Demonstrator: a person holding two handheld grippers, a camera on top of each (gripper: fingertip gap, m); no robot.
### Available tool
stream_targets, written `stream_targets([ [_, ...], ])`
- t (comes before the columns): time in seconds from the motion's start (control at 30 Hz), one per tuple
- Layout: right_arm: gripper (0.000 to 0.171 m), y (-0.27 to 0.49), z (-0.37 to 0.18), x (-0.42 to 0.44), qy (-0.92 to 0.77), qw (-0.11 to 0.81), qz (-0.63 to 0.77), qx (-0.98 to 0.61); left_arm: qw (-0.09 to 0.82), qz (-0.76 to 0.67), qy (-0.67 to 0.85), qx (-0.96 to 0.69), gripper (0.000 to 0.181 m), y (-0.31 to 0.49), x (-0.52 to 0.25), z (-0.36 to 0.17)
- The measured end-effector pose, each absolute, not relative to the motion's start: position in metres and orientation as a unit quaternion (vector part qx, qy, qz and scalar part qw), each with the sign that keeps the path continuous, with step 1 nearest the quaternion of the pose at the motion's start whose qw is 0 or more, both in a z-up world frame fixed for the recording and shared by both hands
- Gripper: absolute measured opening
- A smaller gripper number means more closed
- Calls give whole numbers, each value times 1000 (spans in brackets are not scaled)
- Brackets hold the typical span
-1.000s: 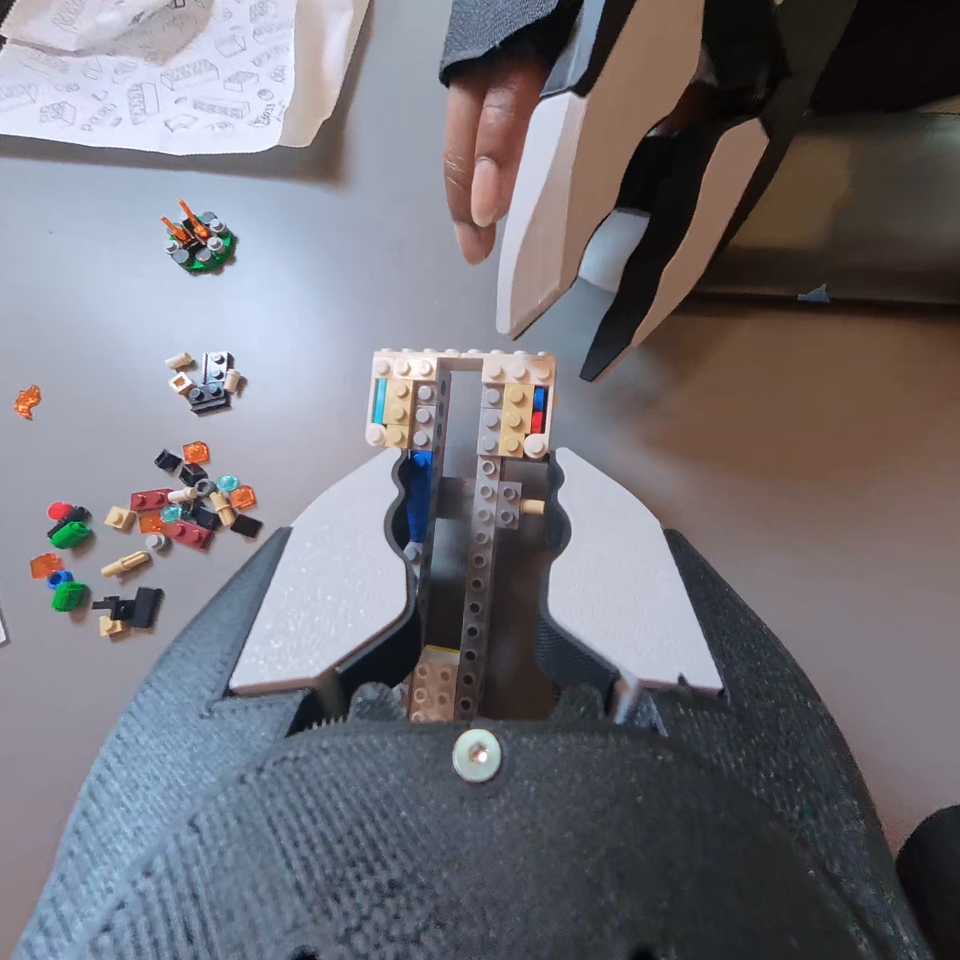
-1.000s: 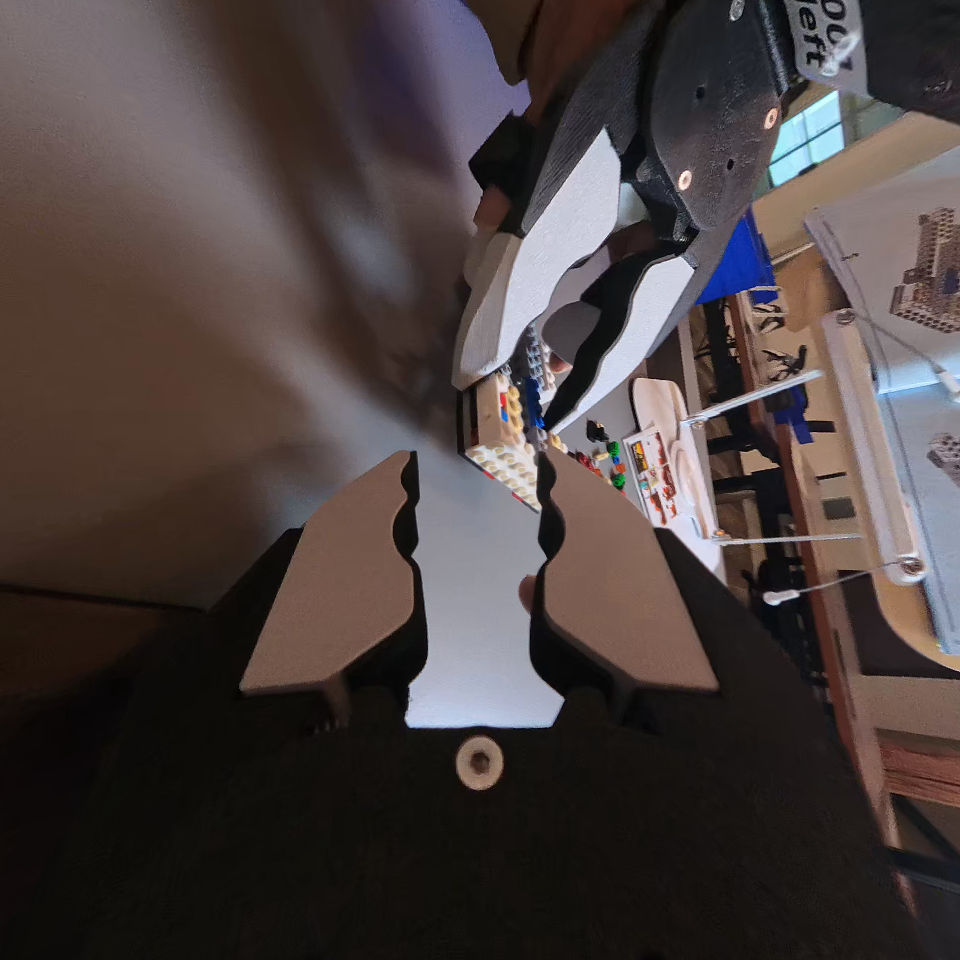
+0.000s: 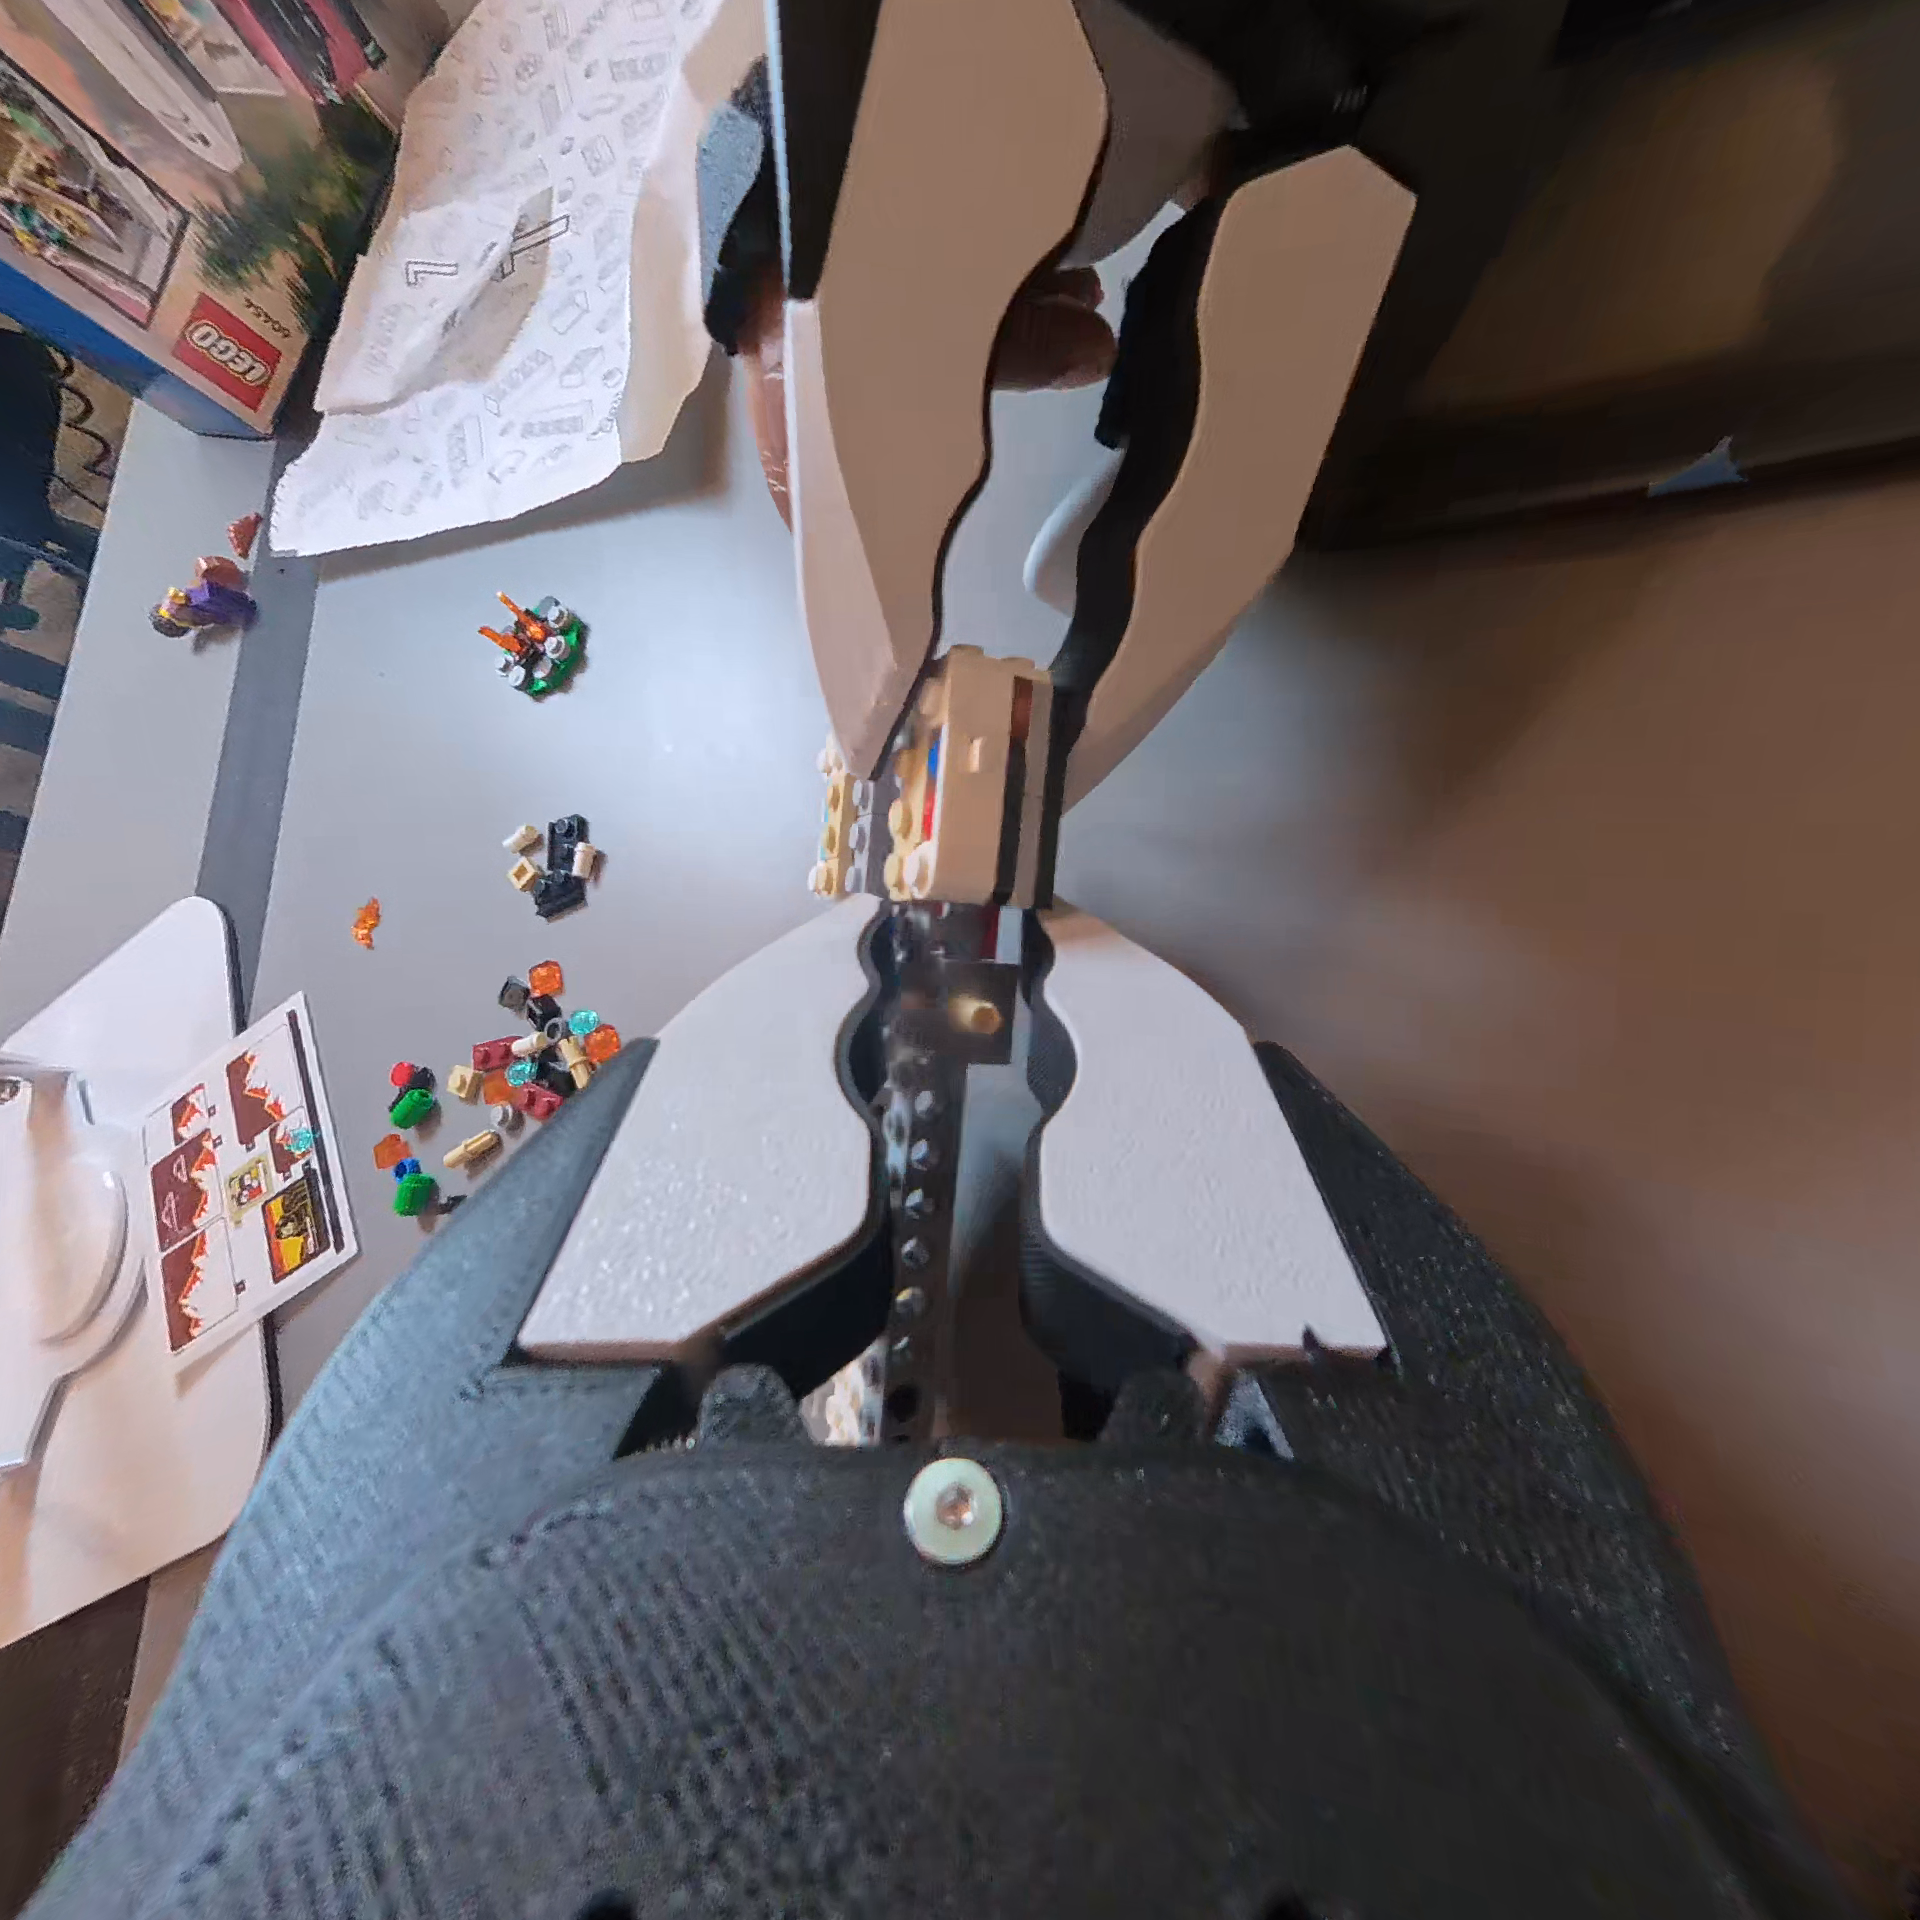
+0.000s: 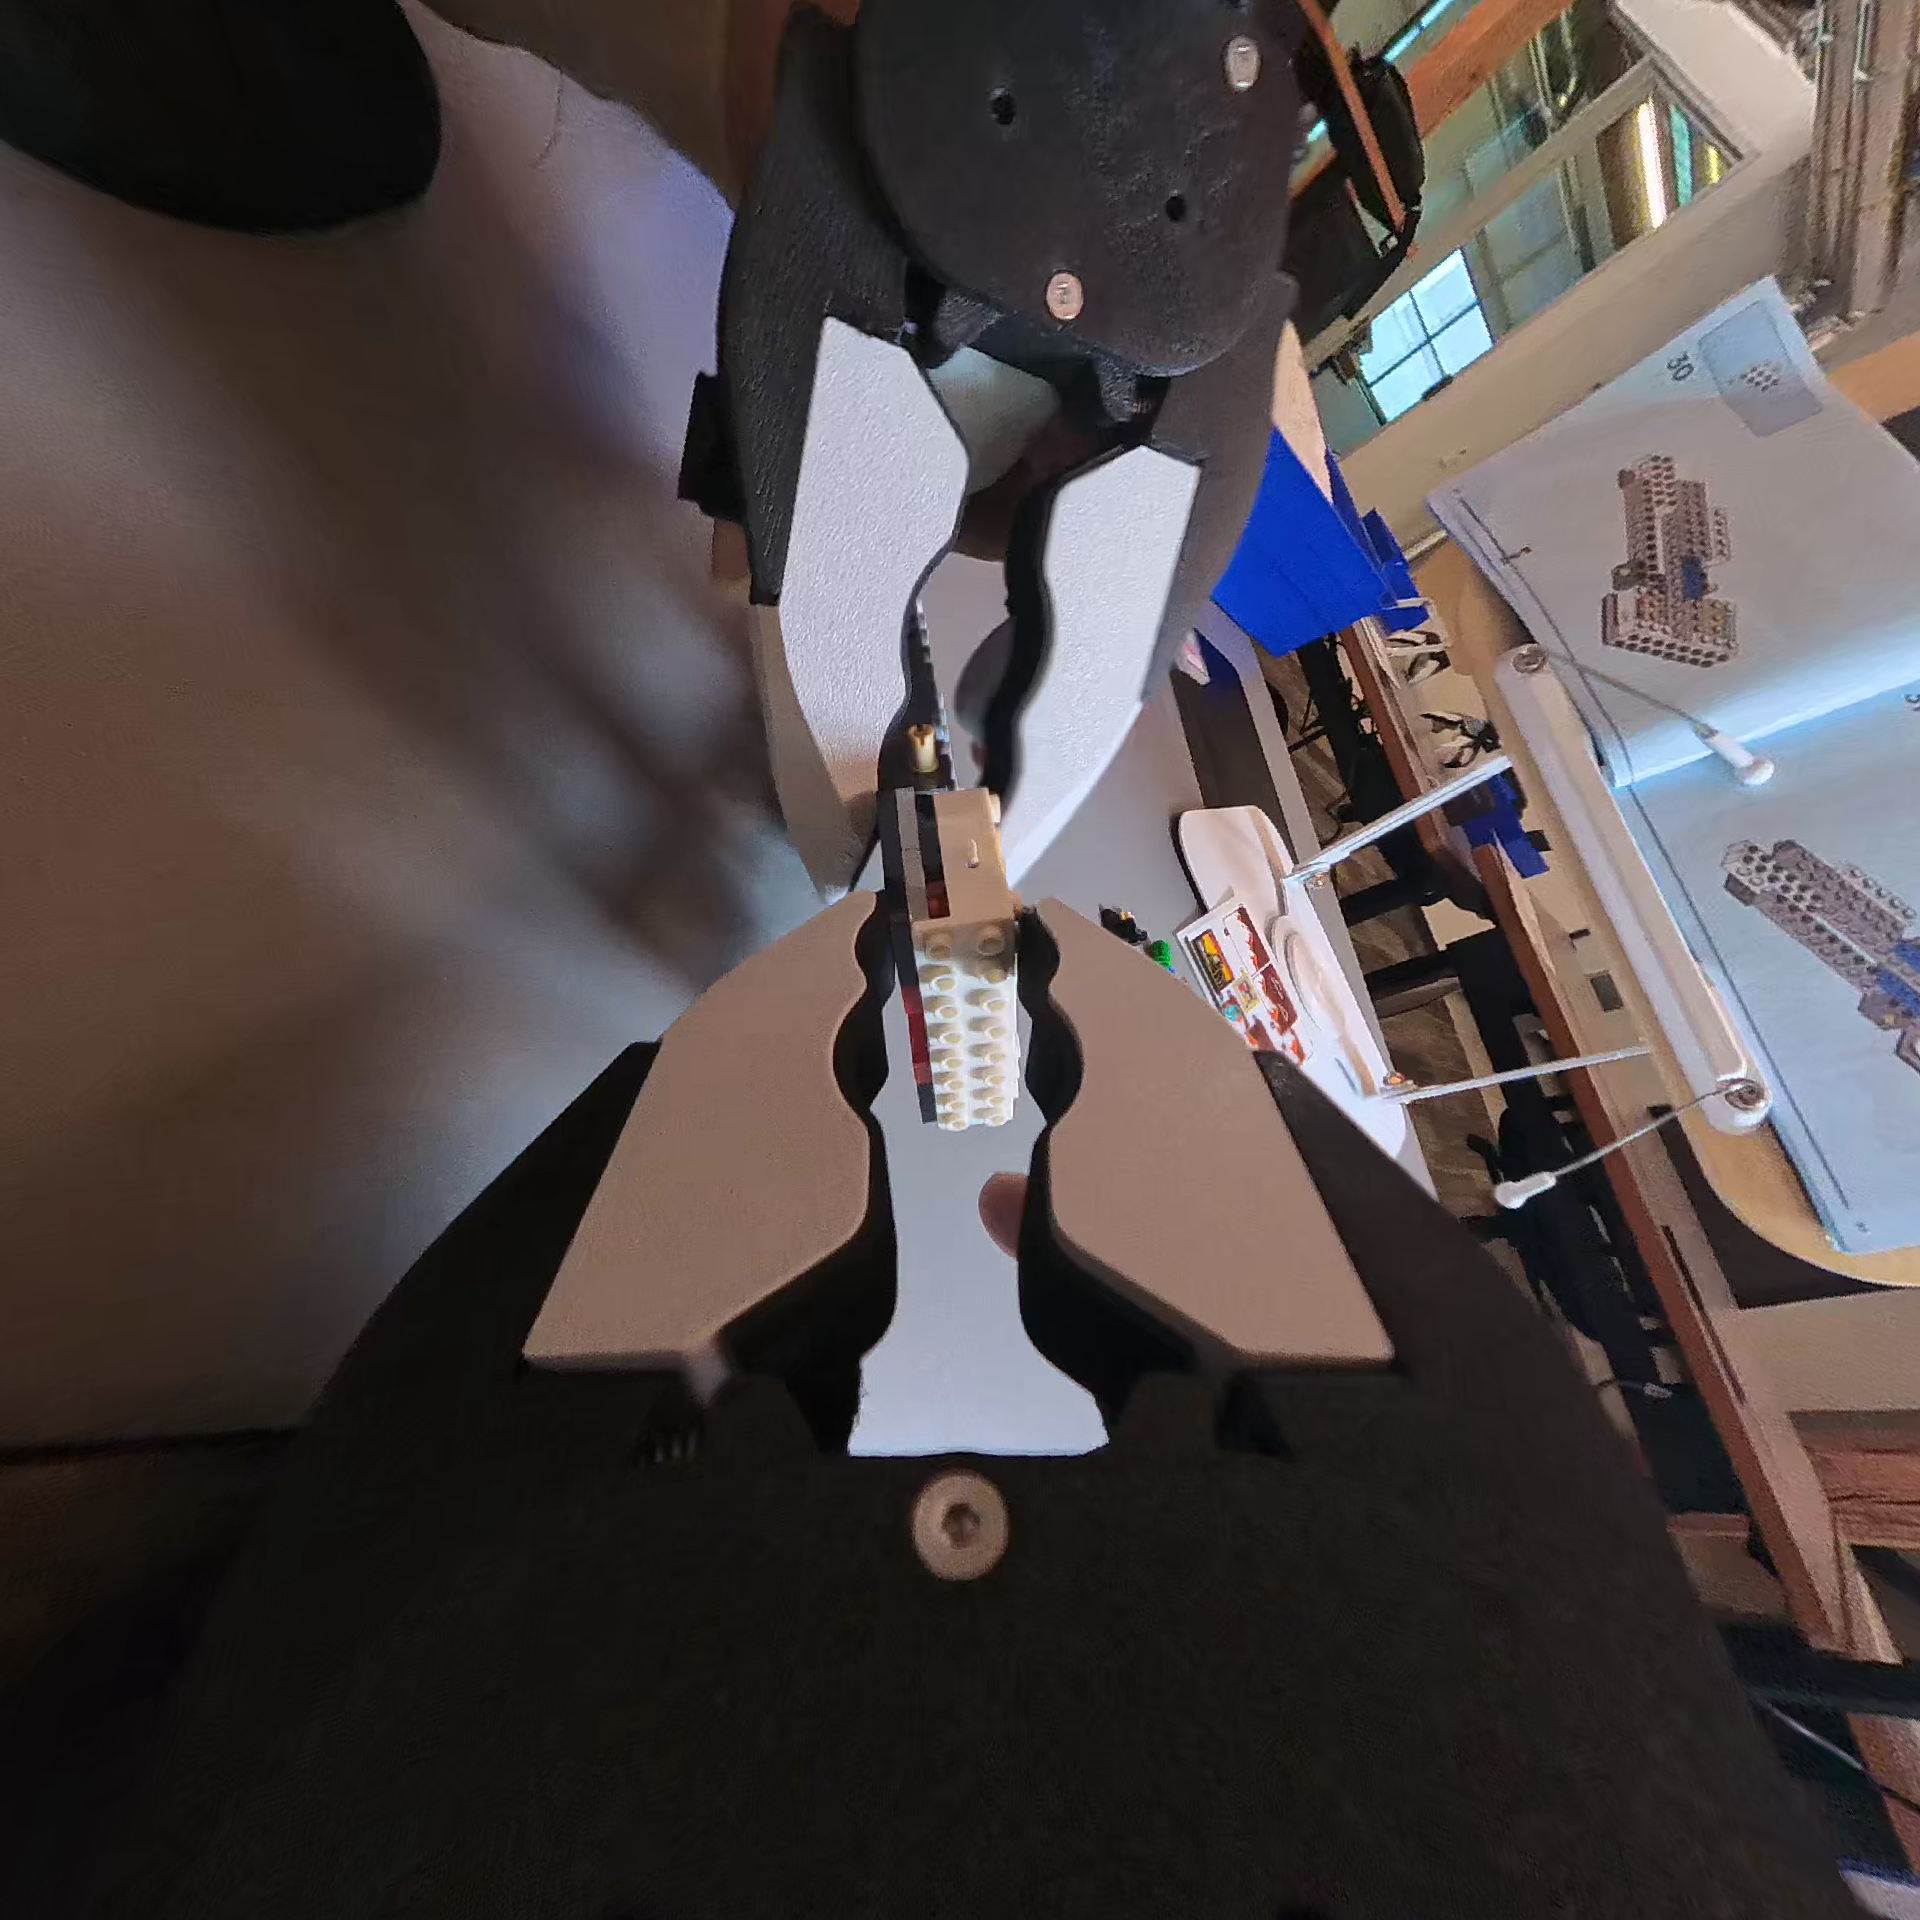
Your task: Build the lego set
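Left gripper [image 3: 951, 925] closed on the lego build [image 3: 940, 800], fingers clamped against a long grey studded beam [image 3: 914, 1164] running back between them, the blocky tan, white and black end of the build sticking out past the fingertips, held in the air above the grey desk [image 3: 644, 790]. Right gripper [image 4: 951, 920] facing it from the opposite side, fingers [image 4: 727, 1122] narrowed around the white studded end of the same build [image 4: 966, 1029], pads at or just beside its sides; cannot tell whether actually pressing. In the left wrist view, right gripper's tips [image 3: 862, 665] touching the top of the blocky end. Loose small pieces [image 3: 520, 1060] scattered on the desk toward its left edge: orange, green, red, tan, black. Beyond them a small round green-and-grey assembly [image 3: 535, 649] with orange spikes, and a little black-and-tan cluster [image 3: 556, 868] between the two. Sticker sheet [image 3: 244, 1179] lying on a white tray [image 3: 114, 997] at the left edge. Crumpled printed paper bag [image 3: 520, 281] at the far edge, set box [image 3: 156, 197] at the far left corner. In the right wrist view, instruction booklet [image 4: 1714, 644] propped open on a stand off to the side.
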State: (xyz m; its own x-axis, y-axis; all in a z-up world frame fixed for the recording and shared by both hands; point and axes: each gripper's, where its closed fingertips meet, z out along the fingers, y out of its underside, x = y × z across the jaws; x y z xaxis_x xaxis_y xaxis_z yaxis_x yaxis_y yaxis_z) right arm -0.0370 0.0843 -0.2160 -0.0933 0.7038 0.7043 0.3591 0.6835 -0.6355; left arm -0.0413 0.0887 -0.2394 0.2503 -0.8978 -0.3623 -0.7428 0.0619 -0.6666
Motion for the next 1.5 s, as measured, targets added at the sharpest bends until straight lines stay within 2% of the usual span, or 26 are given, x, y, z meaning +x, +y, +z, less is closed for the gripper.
stream_targets([
  [0.03,23,84,-214,-36,-720,564,159,-372,413,-95,604,-675,22,89,-40,-237],
  [0.37,24,84,-217,-38,-716,554,178,-385,408,-98,603,-679,21,89,-41,-242],
  [0.5,30,77,-218,-32,-735,523,199,-383,394,-105,598,-690,19,87,-41,-248],
  [0.67,22,74,-228,-28,-759,511,164,-370,383,-131,591,-698,21,79,-34,-250],
  [0.83,21,68,-233,-24,-782,501,140,-343,377,-151,582,-705,38,67,-38,-246],
  [1.0,21,63,-246,-14,-800,476,123,-343,419,-202,514,-720,38,60,-52,-225],
  [1.2,24,63,-231,-10,-754,466,206,-415,422,-182,474,-751,44,54,-84,-233],
  [1.37,35,86,-236,1,-707,429,244,-506,341,-181,458,-800,70,39,-108,-259],
  [1.5,35,108,-243,2,-664,426,233,-569,310,-140,479,-809,65,35,-112,-280],
])
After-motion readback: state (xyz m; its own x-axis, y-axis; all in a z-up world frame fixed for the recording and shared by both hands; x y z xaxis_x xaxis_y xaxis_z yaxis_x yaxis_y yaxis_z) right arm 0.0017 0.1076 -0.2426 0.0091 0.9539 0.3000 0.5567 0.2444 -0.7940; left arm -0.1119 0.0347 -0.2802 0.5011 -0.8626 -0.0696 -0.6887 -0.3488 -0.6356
